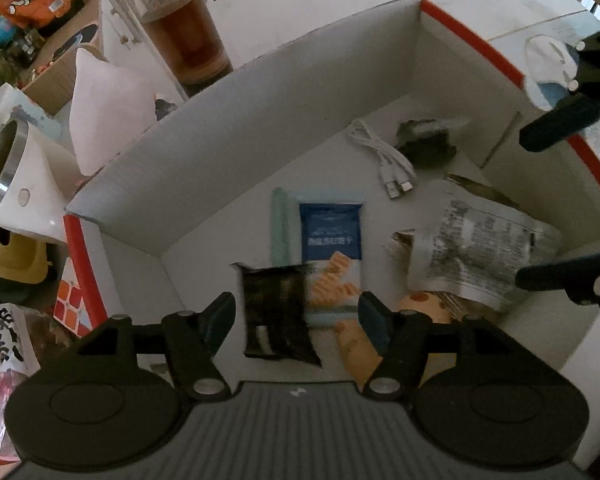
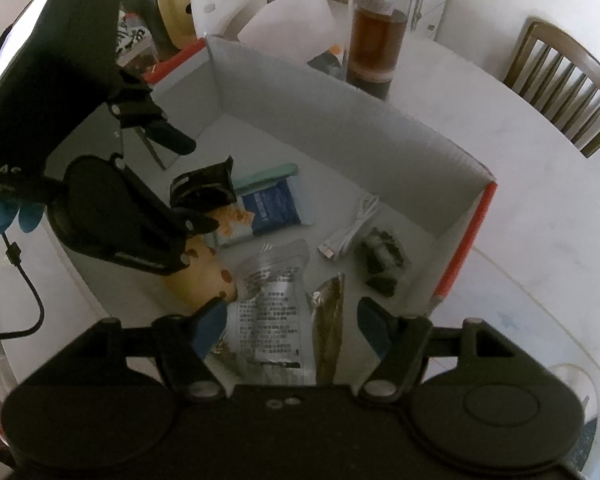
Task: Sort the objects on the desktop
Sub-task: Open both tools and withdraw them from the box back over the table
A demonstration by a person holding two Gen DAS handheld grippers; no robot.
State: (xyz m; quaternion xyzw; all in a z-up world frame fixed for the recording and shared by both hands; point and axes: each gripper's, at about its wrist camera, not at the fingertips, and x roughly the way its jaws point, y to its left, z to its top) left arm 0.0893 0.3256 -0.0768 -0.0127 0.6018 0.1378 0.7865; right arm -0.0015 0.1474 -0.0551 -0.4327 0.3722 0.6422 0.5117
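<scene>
1. My job is to sort the things on the counter (image 2: 520, 208). The white box (image 1: 260, 92) with red edges is where they go, I think.
2. My left tool (image 1: 294, 310) points down into the near left part of the box. Its two sides stand apart. A dark packet (image 1: 276, 320) is between them, but they do not press on it, so it is let go.
3. The dark packet looks blurry. I cannot tell if it lies flat on the box floor or is dropping. It sits partly over a blue and orange packet (image 1: 330, 232).
4. My right tool (image 2: 292, 324) is wide apart too and grips nothing. It hangs over a silver pouch (image 2: 268, 304) and a brown packet (image 2: 330, 320) in the near right part of the box.
5. A white cable (image 1: 388, 160) lies farther back in the box, well away from both tools.
6. To do this step well, I think I should lift each tool straight up. Then the sides will not catch a packet and drag it out.
7. The two tools are near each other, so I should move them apart slowly and not bump them.
8. I should mind the tall box walls when I swing out.
9. A tea bottle (image 1: 184, 36) stands on the counter just past the far wall. It looks easy to tip, so I should go wide around it.
10. I should keep each tool wide apart until it is right over the next thing to sort.
</scene>
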